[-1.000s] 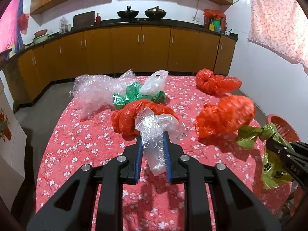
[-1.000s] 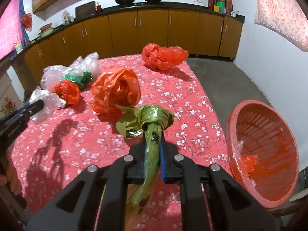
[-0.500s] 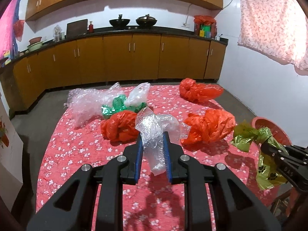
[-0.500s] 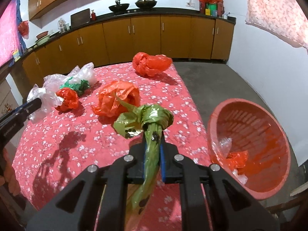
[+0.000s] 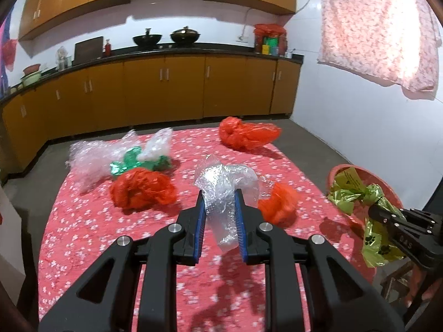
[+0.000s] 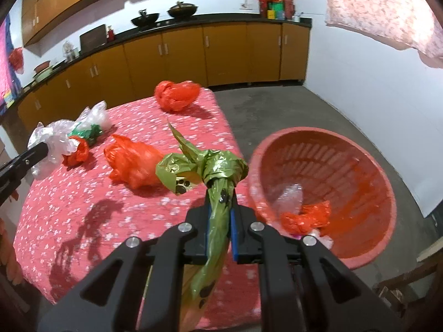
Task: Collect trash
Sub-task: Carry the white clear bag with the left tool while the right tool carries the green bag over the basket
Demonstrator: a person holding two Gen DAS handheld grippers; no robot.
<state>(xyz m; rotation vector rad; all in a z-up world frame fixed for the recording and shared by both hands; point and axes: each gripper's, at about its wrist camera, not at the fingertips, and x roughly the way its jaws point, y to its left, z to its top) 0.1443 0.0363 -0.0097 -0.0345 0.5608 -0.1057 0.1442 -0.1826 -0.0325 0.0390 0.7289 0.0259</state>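
Your left gripper (image 5: 220, 199) is clenching crinkled clear bubble wrap (image 5: 224, 185), while your right gripper (image 6: 220, 202) is clamping a knotted, paw-printed green bag (image 6: 218, 171).

Right tool (image 6: 219, 193) pinches green bag (image 6: 218, 171) — red basket (image 6: 368, 166) just beside
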